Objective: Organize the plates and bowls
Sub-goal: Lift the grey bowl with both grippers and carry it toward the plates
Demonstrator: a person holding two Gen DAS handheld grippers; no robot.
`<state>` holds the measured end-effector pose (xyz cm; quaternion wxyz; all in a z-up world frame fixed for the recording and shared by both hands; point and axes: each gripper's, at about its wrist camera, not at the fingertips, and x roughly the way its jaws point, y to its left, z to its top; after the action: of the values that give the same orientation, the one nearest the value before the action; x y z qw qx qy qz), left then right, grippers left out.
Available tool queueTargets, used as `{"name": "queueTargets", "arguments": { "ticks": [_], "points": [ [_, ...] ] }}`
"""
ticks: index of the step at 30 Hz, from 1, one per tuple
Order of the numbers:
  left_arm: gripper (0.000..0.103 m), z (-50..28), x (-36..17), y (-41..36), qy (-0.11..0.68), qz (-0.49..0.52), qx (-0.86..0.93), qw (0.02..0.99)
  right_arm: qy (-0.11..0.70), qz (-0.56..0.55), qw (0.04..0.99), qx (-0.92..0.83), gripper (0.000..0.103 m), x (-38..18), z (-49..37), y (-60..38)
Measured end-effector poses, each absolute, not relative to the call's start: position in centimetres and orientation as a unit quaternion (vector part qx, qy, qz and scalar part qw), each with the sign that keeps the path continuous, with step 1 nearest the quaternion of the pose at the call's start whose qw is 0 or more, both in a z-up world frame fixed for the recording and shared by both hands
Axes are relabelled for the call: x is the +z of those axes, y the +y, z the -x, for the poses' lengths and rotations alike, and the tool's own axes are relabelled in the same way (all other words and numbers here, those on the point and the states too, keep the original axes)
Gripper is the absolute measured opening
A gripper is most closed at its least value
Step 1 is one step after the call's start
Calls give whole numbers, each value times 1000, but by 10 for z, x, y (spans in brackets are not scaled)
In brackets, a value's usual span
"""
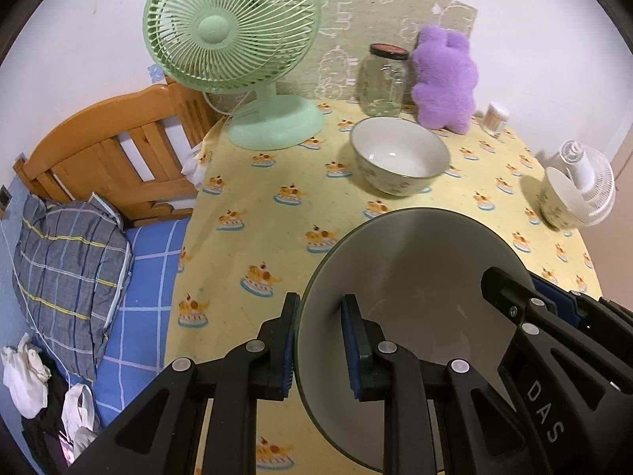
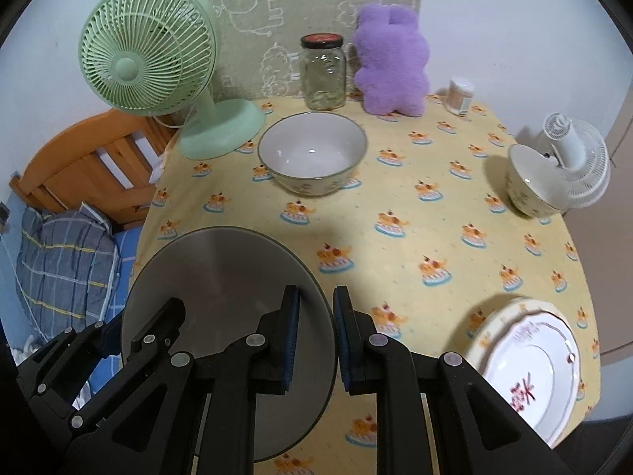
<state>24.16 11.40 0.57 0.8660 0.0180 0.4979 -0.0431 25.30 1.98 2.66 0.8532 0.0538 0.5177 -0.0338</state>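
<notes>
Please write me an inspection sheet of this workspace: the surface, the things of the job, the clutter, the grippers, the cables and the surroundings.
Surface: yellow tablecloth with cake print, covering the table.
Job's things: grey round plate at the near edge; large white bowl upright at the middle; small patterned bowl on the right; white plate with red marks near right.
Clutter: green desk fan, glass jar with dark lid, purple plush toy, small cylindrical container, small white fan.
Grippers: left gripper and right gripper have jaws astride opposite rims of the grey plate; whether they clamp is unclear.
Cables: white cord at the green fan's base.
Surroundings: wooden headboard, checked pillow.
</notes>
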Motion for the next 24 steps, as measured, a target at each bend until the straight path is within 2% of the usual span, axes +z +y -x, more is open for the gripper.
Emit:
{"name": "queueTargets", "arguments": {
  "ticks": [10, 24],
  "points": [
    [19, -206, 3, 79, 509, -18, -48, 860, 524, -56, 849, -36, 21, 28, -213, -16],
    [19, -173, -35, 52, 552, -17, -24, 833, 567, -51, 822, -17, 21, -10, -181, -45]
  ]
}}
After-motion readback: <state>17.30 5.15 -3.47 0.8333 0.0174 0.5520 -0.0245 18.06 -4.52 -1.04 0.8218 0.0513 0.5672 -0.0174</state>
